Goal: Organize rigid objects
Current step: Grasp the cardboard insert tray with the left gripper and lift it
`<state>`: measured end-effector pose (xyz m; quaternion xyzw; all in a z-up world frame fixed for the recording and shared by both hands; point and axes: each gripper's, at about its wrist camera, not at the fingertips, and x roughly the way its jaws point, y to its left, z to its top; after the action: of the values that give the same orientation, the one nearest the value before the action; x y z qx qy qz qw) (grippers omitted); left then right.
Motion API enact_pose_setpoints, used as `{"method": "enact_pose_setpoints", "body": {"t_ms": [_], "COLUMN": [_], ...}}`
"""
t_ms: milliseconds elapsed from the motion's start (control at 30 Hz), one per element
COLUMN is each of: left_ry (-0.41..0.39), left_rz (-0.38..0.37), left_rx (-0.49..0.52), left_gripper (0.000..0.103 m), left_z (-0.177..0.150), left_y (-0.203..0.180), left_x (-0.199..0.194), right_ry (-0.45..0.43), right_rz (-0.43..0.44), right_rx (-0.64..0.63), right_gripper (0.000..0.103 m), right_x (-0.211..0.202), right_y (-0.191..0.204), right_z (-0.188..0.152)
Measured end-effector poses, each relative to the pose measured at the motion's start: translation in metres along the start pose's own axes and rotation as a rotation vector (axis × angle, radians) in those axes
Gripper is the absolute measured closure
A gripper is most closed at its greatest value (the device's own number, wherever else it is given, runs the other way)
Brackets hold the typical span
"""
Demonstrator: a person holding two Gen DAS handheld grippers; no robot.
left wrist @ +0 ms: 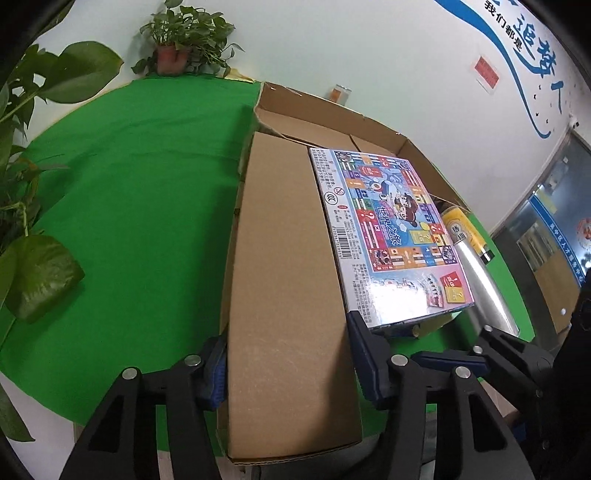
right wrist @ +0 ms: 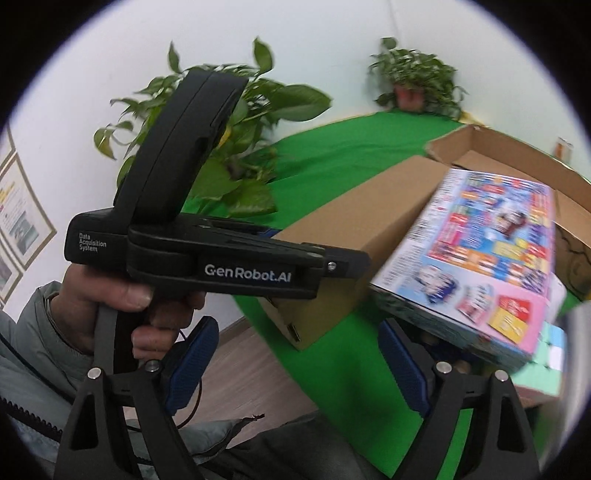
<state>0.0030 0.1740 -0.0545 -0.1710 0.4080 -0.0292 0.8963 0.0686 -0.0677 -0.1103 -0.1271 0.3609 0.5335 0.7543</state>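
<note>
A long closed brown carton (left wrist: 288,295) lies on the green tabletop (left wrist: 129,203). My left gripper (left wrist: 290,363) straddles its near end, both blue pads pressing on its sides. A colourful board-game box (left wrist: 391,236) rests tilted on the carton's right edge, over an open cardboard box (left wrist: 332,122). In the right wrist view my right gripper (right wrist: 297,365) stands open over the table's near edge, with nothing between its fingers. The game box (right wrist: 480,258) sits just above its right finger. The carton (right wrist: 351,221) lies to the left of the game box there. A hand (right wrist: 122,295) holds the left gripper's handle.
A yellow can (left wrist: 461,229) and a silver cylinder (left wrist: 484,291) lie right of the game box. Pastel blocks (right wrist: 546,354) sit under its near corner. Potted plants (left wrist: 184,33) (left wrist: 37,166) line the far and left edges. Wooden floor (right wrist: 251,354) shows beyond the table's edge.
</note>
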Motion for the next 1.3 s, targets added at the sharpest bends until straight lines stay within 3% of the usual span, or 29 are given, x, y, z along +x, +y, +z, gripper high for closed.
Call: {"method": "enact_pose_setpoints", "body": {"t_ms": [167,267,467,567,700,767,900,967,1067,1167,1300], "left_ry": [-0.063,-0.091,-0.078,-0.103,-0.109,-0.091,-0.088,-0.091,-0.086,-0.09,-0.087], "left_rz": [-0.074,-0.11,-0.14,-0.123,-0.044,0.012,0.015,0.017,-0.008,0.038,0.048], "left_rx": [0.007,0.061,0.102,0.164,0.247,0.258,0.25,0.262,0.271,0.319,0.33], "left_gripper": [0.054,0.057,0.053,0.053,0.058,0.063,0.067,0.067,0.058,0.057,0.051], "left_z": [-0.004,-0.003,0.002,0.009,0.012,0.017,0.021,0.019,0.014,0.01,0.011], "left_y": [0.007,-0.001,-0.018,-0.031,-0.046,-0.047,-0.041,-0.041,-0.043,-0.052,-0.057], "left_x": [-0.028,-0.039,-0.024,-0.014,-0.003,0.01,0.018,0.018,0.018,0.021,0.025], "right_ry": [0.051,0.088,0.152,0.144,0.094,0.054,-0.028,-0.037,-0.009,0.043,0.158], "right_rz": [0.034,0.042,-0.031,-0.079,-0.154,-0.203,-0.201,-0.196,-0.143,-0.077,-0.121], "right_rx": [-0.007,-0.002,0.04,0.089,0.141,0.175,0.257,0.292,0.331,0.332,0.25], "right_gripper": [0.033,0.034,0.034,0.034,0.035,0.035,0.035,0.041,0.043,0.05,0.058], "right_x": [0.025,0.03,0.017,-0.009,-0.044,-0.059,-0.074,-0.068,-0.042,-0.013,0.034], "right_y": [0.008,0.006,-0.013,-0.028,-0.05,-0.062,-0.082,-0.085,-0.086,-0.082,-0.069], "right_z": [0.01,0.01,-0.014,-0.024,-0.02,-0.015,0.008,0.023,0.05,0.075,0.093]}}
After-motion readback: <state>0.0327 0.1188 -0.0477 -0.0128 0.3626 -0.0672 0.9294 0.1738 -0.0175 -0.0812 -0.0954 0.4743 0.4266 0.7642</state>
